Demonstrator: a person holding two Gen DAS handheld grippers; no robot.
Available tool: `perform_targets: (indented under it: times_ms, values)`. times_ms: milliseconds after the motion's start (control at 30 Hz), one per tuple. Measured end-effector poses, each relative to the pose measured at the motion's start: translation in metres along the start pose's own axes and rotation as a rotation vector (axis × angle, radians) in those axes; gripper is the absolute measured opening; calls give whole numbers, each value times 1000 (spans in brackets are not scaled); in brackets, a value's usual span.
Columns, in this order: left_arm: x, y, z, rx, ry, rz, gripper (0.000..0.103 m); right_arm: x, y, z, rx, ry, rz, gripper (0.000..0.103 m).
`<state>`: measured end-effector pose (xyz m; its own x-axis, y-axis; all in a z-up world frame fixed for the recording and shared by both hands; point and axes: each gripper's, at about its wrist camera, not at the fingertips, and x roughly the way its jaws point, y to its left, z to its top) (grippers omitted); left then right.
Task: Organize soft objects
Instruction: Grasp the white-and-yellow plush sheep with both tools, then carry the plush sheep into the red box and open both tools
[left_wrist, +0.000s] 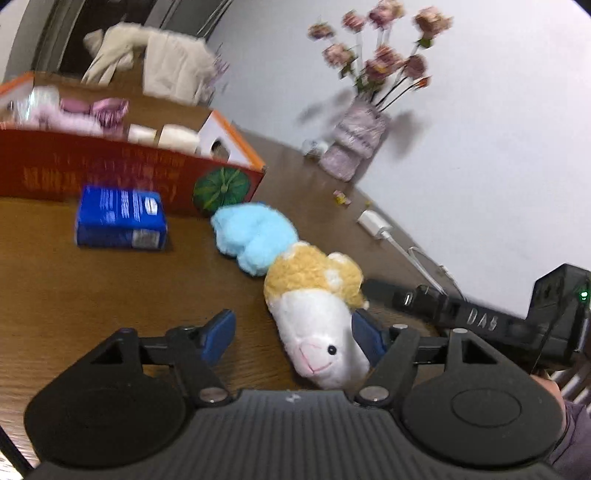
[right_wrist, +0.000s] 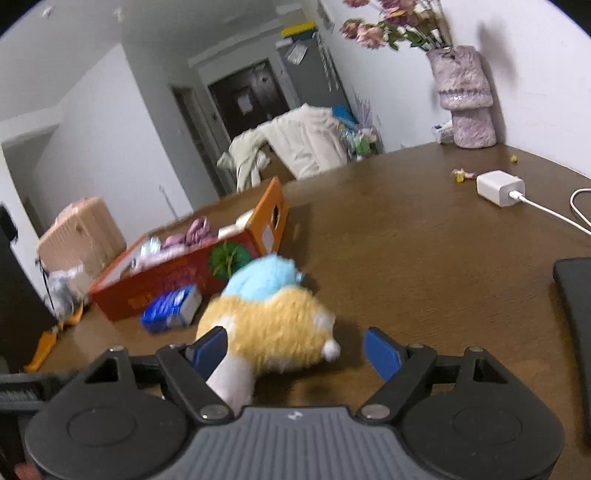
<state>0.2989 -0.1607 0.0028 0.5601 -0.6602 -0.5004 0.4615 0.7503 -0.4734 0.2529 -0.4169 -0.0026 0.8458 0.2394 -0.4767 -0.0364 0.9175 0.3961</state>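
Note:
A plush sheep toy (left_wrist: 314, 291) with white face, yellow wool and light blue body lies on the brown table (left_wrist: 74, 288). My left gripper (left_wrist: 293, 334) is open, the toy's white head between its blue pads, against the right one. My right gripper (right_wrist: 295, 350) is open around the toy's yellow part (right_wrist: 269, 332), seen from the other side. The right gripper's black body (left_wrist: 517, 321) shows at the right of the left wrist view. A red cardboard box (left_wrist: 110, 166) holding pink soft items stands behind the toy.
A blue tissue pack (left_wrist: 120, 218) and a green plush pumpkin (left_wrist: 221, 188) lie by the box. A vase of dried flowers (left_wrist: 354, 144), a white charger with cable (right_wrist: 500, 186) and a black flat object (right_wrist: 576, 317) sit on the table. A chair with pale clothes (right_wrist: 295, 144) stands beyond.

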Motion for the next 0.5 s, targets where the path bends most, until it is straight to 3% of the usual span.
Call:
perform_targets:
  times_ms: [100,133,200,233,367,500]
  values:
    - [9,-3,2,-14,5,-9,70,20,-8,7,31,24,13,82]
    - [13,-4,2,-9,10,-14,64,27,-11,8,51,39,26,81]
    - [18,-5,1,4,30,-18,49,35,-13,9,90,65,94,66]
    - [17,-4,0,-5,25,-16,49,36,-11,8,103,71,133,56]
    - [0,15,-4,-69,11,-18,46,38,5,4,62,93,158,45]
    - [-21,29,-8,-111,-8,4,44,36,27,-4,38,132,170,41]
